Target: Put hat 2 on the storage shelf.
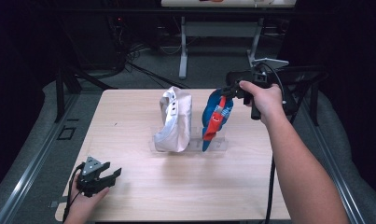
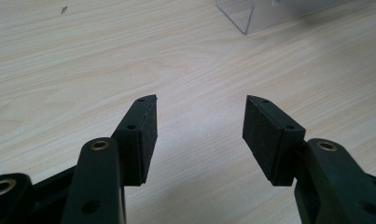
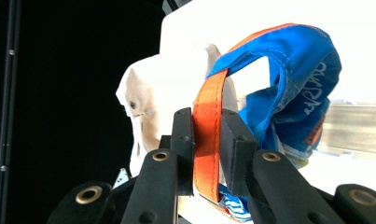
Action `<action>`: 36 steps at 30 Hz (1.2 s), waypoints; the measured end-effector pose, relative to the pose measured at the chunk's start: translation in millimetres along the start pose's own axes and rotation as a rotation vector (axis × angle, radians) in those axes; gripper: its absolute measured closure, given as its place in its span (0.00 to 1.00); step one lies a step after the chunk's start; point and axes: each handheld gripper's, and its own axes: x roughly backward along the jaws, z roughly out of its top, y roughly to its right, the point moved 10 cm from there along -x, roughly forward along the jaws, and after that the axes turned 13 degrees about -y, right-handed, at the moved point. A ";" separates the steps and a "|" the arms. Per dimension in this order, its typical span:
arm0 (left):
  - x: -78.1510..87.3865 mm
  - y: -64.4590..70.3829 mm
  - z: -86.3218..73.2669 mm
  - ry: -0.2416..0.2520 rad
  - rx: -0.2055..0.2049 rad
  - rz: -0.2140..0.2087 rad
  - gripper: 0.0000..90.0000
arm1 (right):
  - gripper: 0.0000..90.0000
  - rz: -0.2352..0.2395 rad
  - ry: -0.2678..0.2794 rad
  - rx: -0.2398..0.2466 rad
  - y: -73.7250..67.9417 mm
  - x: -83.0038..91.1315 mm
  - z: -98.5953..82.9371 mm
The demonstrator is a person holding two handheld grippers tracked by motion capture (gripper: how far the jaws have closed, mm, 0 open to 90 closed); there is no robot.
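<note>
The wooden table (image 1: 143, 196) carried everything, and most of its near half lay bare, which left room for the idle hand to rest. At the middle of it stood a clear plastic stand (image 1: 218, 145), low and see-through, apparently there to keep the 2 caps upright on their edges rather than flat.

The white cap (image 1: 175, 120) stood in the left part of that stand, propped on edge with its eyelet holes facing up and left. Nothing touched it, so it looked either already placed or waiting its turn; which of the 2 could not be told.

The blue cap (image 1: 213, 119) stood just beside it to the right, its lower edge at the stand and its top raised toward the person's right hand (image 1: 265, 99). The right gripper (image 3: 208, 154) had its jaws clenched on the cap's orange strap (image 3: 207, 140), a thin, firm band that gave a surer hold than the loose blue cloth.

The left gripper (image 2: 199, 135) lay low over the table at the near left corner, well apart from the caps, its jaws spread wide and holding nothing, probably parked out of the way while the right one worked.
</note>
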 end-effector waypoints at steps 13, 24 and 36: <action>0.2 1.3 0.0 0.002 -0.001 0.001 0.51 | 0.85 -0.075 0.006 0.003 7.2 0.4 -3.1; -0.9 2.0 0.5 -0.002 -0.002 -0.001 0.51 | 0.73 -0.153 0.022 0.032 14.3 3.1 -9.3; -2.1 2.5 9.5 0.029 0.021 -0.026 0.51 | 0.57 -0.373 0.062 0.087 46.6 21.0 -38.4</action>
